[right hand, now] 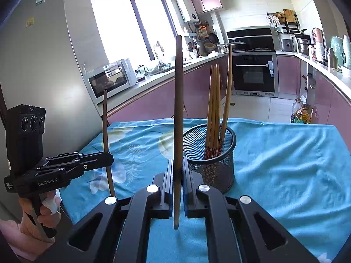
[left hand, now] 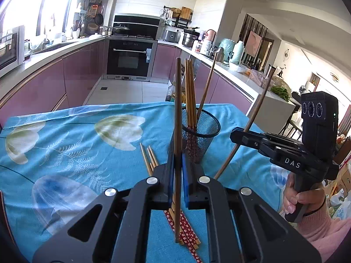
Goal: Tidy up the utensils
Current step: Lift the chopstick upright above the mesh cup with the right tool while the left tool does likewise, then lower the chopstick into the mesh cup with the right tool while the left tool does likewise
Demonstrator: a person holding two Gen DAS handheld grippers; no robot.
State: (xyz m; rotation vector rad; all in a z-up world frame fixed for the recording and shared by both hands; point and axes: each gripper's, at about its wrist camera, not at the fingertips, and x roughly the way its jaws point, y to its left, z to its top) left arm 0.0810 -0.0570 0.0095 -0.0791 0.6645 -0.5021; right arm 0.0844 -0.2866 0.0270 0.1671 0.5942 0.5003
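Two dark chopsticks are up, one pinched upright in your left hand-held gripper [left hand: 177, 175], one in your right hand-held gripper [right hand: 177, 182] (both beside the mesh holder [right hand: 209, 153]), so drop each in next, loose chopsticks [left hand: 151, 160] waiting on the tabletop [left hand: 65, 144].

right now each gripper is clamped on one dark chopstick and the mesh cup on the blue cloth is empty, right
Not quite. The mesh cup is not empty: the right wrist view shows several chopsticks standing in it. The rest holds: the left gripper and right gripper each clamp one dark chopstick over the blue cloth.
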